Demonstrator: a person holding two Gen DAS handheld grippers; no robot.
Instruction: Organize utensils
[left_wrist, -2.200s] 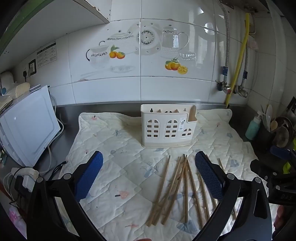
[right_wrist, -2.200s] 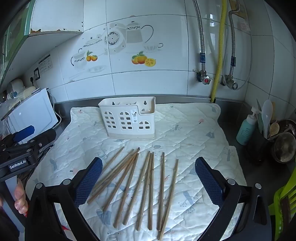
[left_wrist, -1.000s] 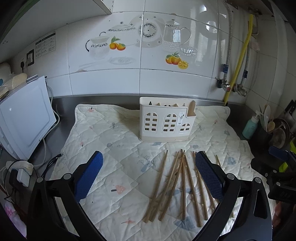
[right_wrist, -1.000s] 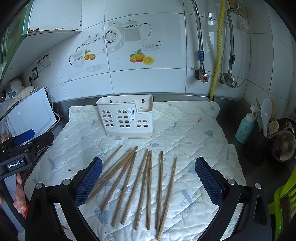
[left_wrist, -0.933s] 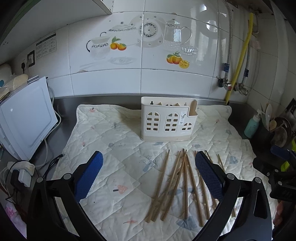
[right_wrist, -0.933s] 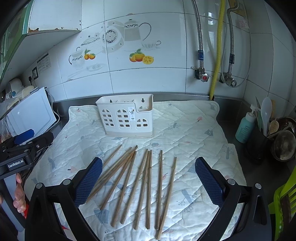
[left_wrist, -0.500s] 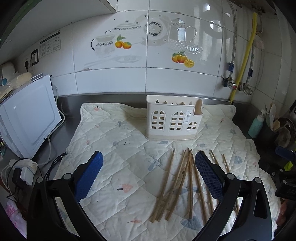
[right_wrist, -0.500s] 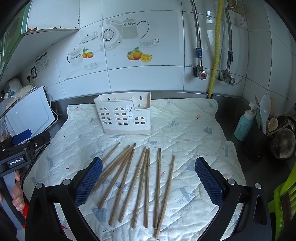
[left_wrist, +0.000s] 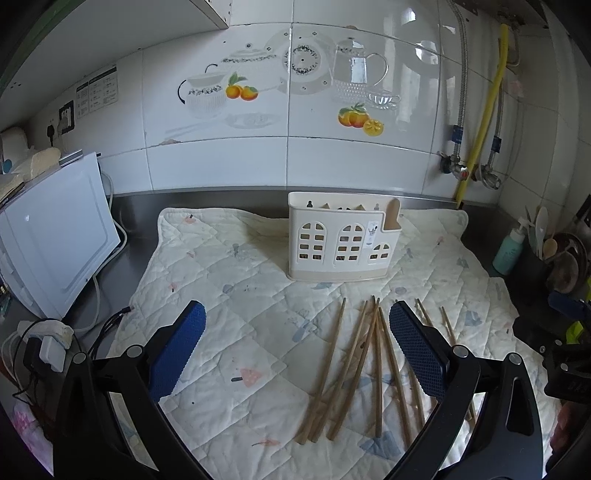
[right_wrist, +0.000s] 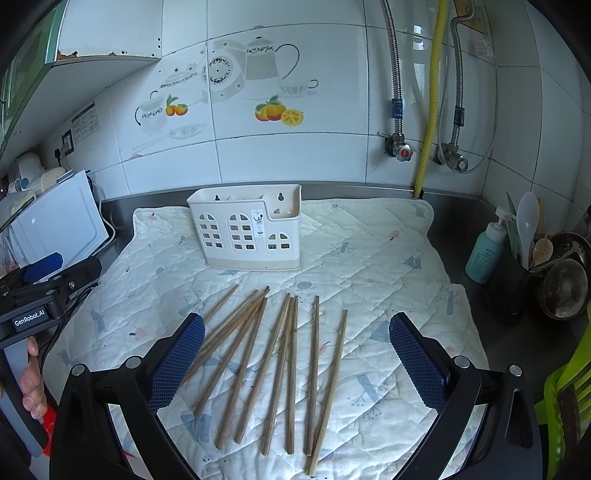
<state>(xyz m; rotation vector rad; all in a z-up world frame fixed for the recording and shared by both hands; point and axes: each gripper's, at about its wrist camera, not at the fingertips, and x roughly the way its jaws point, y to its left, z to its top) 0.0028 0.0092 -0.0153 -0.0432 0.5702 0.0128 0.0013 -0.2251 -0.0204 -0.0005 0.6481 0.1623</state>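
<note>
Wooden chopsticks (right_wrist: 280, 362), nine loose on quilted mat (right_wrist: 369, 258), one white caddy (right_wrist: 247, 229), left tongs (left_wrist: 295, 347) and right tongs (right_wrist: 295, 354) spread wide, empty.

Cream quilted mat (right_wrist: 369, 266) carries pale blue and pink motifs; the holder (right_wrist: 247, 232) is off-white, chopsticks (right_wrist: 288, 365) tan, gripper pads (right_wrist: 177, 360) dark blue, the wall pipe (right_wrist: 430, 99) yellow.

This is a home kitchen. The wall has white tiles (right_wrist: 295, 166) with pictures of teapots and oranges (right_wrist: 279, 110). Water valves (right_wrist: 400, 149) and a yellow hose (right_wrist: 430, 99) run down to a steel table (left_wrist: 192, 194). A soap bottle (right_wrist: 484, 251) and a pot of ladles (right_wrist: 528, 236) stand at the right.
</note>
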